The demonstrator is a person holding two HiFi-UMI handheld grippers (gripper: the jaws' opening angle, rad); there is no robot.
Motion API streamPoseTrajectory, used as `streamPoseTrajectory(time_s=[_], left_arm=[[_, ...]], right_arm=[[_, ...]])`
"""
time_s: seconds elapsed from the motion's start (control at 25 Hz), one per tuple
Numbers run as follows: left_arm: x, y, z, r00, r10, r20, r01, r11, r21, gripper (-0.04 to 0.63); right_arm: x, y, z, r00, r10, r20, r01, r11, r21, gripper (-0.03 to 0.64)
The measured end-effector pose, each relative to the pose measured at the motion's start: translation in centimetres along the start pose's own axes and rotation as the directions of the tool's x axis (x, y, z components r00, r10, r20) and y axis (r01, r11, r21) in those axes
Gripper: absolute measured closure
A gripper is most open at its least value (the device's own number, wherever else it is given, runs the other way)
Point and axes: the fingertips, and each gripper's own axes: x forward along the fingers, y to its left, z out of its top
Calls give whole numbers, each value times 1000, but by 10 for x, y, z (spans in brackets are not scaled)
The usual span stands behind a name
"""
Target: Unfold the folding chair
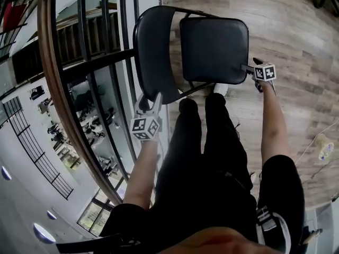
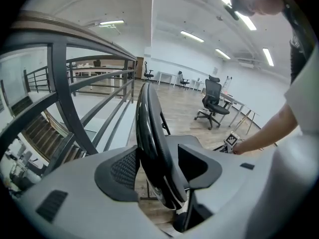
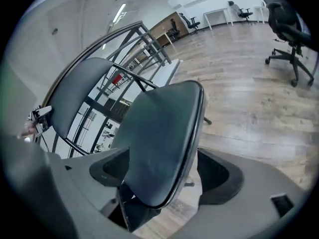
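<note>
Two grippers, both spread, neither clamped on anything. Left gripper (image 1: 149, 100): jaws apart astride the near end of the backrest (image 1: 151, 52), which runs between the pads without being pinched. Right gripper (image 1: 250, 67): jaws wide apart around the rim of the seat (image 1: 212, 49) at its near corner, with a clear gap beside one pad.

As for the folding chair (image 1: 183, 15): stands on the wooden floor (image 1: 296, 25), at the floor's edge along the railing (image 1: 90, 62), backrest toward the bars, seat swung down close to level. Looks unfolded already, or very nearly.

Probably handles as a stiff thing: thin metal tube frame, no flex to speak of, and light enough to shift with two modest grips. Likely to skate on the smooth boards when pushed sideways. Padded panels appear smooth and a little yielding, so pads may slip along them unless closed squarely across the thickness. Best taken where both grippers sit now: one across the backrest's edge to steady the frame, one across the seat's rim to press down. Worth keeping clear of the crossing struts under the seat, a probable pinch point.
</note>
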Motion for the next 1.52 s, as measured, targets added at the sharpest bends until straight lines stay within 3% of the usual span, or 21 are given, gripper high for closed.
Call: streamPoseTrajectory(time_s=[0.28, 0.52, 0.68, 0.88, 1.04, 1.2, 1.32, 1.44, 1.48, 1.52], left_arm=[[-47, -4, 27, 997, 59, 43, -59, 998, 1, 373], [-72, -35, 40, 996, -37, 79, 36, 999, 7, 373], [-93, -79, 49, 980, -169, 100, 157, 980, 119, 377], [-135, -121, 78, 922, -339, 186, 311, 936, 166, 411], [-177, -150, 102, 841, -473, 261, 437, 880, 186, 422], [-232, -178, 122, 763, -573, 299, 515, 818, 255, 422], [-263, -189, 130, 710, -630, 315, 570, 777, 269, 422], [-283, -196, 139, 681, -648, 340, 576, 761, 298, 461], [-287, -201, 140, 673, -657, 339, 579, 754, 311, 484], [-290, -206, 139, 665, -667, 335, 585, 745, 321, 510]], right_arm=[[-75, 90, 17, 997, -6, 83, 12, 997, -72, 215], [-122, 178, 29, 984, 21, 178, -7, 996, -84, 216], [-165, 247, 49, 951, 46, 307, -16, 995, -102, 216], [-215, 340, 56, 901, 117, 418, -50, 985, -166, 216], [-262, 416, 58, 859, 191, 475, -47, 953, -298, 216], [-316, 488, 54, 815, 243, 526, -3, 909, -416, 216], [-349, 531, 52, 789, 272, 550, 36, 874, -484, 218], [-378, 563, 55, 756, 334, 564, 7, 856, -517, 218], [-387, 571, 56, 739, 361, 569, -17, 854, -520, 240], [-397, 578, 55, 723, 384, 574, -36, 851, -525, 306]])
